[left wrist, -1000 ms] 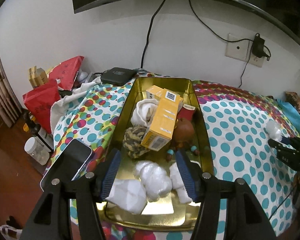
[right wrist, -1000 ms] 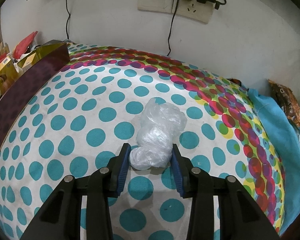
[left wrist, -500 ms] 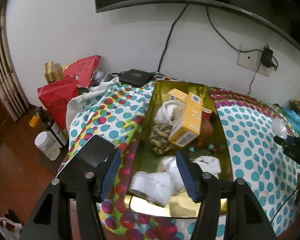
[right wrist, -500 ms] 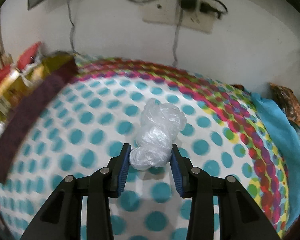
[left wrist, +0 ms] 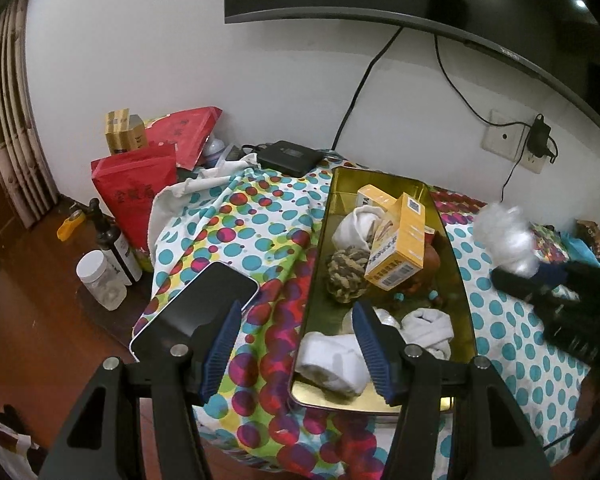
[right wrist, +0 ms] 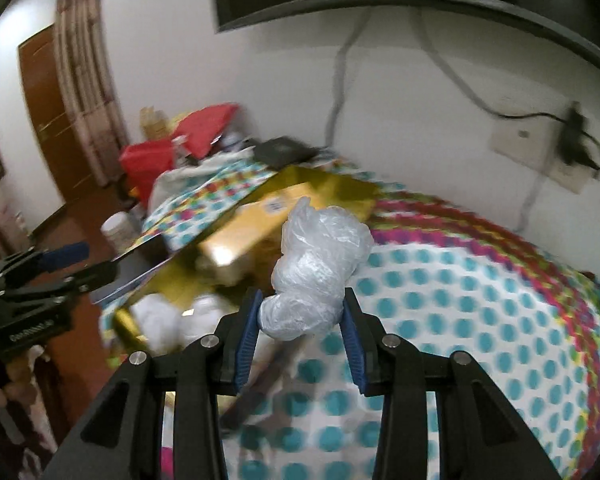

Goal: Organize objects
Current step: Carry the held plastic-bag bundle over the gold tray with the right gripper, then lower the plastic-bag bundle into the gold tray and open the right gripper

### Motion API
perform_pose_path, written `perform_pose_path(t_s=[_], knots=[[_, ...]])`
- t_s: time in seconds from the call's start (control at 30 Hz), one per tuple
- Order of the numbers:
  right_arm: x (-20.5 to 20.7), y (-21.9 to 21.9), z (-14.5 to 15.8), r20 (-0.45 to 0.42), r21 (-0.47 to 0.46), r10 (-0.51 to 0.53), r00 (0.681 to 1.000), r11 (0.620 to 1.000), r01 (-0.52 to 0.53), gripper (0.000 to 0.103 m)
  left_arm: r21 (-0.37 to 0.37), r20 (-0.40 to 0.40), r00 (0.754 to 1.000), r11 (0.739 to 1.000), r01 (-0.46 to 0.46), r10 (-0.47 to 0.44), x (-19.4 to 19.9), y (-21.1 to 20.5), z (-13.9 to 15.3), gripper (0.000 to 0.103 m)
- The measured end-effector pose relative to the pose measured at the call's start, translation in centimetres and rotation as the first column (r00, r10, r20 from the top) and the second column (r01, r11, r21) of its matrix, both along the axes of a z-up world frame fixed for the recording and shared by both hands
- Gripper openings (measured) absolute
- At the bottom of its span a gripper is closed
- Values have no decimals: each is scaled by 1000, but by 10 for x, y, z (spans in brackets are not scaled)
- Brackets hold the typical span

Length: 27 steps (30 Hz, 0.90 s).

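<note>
My right gripper is shut on a crumpled clear plastic bag and holds it in the air above the dotted cloth, near the gold tray; the bag shows blurred in the left wrist view. The gold tray holds a yellow box, a rope ball and white cloths. My left gripper is open and empty above the tray's near left corner.
A phone lies on the cloth left of the tray. Red bags, a dark bottle and a jar stand at the left. A black box sits by the wall. A TV hangs above.
My right gripper has lifted the plastic bag off the cloth and swung left toward the tray. My left gripper has pulled back and to the left, away from the tray's contents.
</note>
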State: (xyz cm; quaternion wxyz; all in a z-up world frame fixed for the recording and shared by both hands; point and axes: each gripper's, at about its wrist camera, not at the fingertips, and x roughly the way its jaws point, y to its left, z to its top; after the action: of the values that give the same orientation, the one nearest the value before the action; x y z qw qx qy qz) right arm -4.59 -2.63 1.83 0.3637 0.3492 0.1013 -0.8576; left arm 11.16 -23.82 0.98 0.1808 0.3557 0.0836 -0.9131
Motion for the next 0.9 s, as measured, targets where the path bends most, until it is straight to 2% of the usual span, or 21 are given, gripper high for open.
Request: perform_pose_path(t_s=[0.17,0.27,0.53,0.9], knots=[[19,-30,-19,43,41,40,998,998,-42,37,14,0,1000,1000,-9,9,6,-9,-2,59],[23,-36,-31,71,66,35,997,997,-40,37,19,3,1000,1000,-7,7,8,-12,-4,59],[14,-50,-44,81,120,-12,997,993,3,37,30,7,1000,999,14,-14,8,-12,-7,60],[-2,-76,-51,6,232,-70,998,971,67,37,37,14,1000,999,-10,9,10,-22,-8,60]])
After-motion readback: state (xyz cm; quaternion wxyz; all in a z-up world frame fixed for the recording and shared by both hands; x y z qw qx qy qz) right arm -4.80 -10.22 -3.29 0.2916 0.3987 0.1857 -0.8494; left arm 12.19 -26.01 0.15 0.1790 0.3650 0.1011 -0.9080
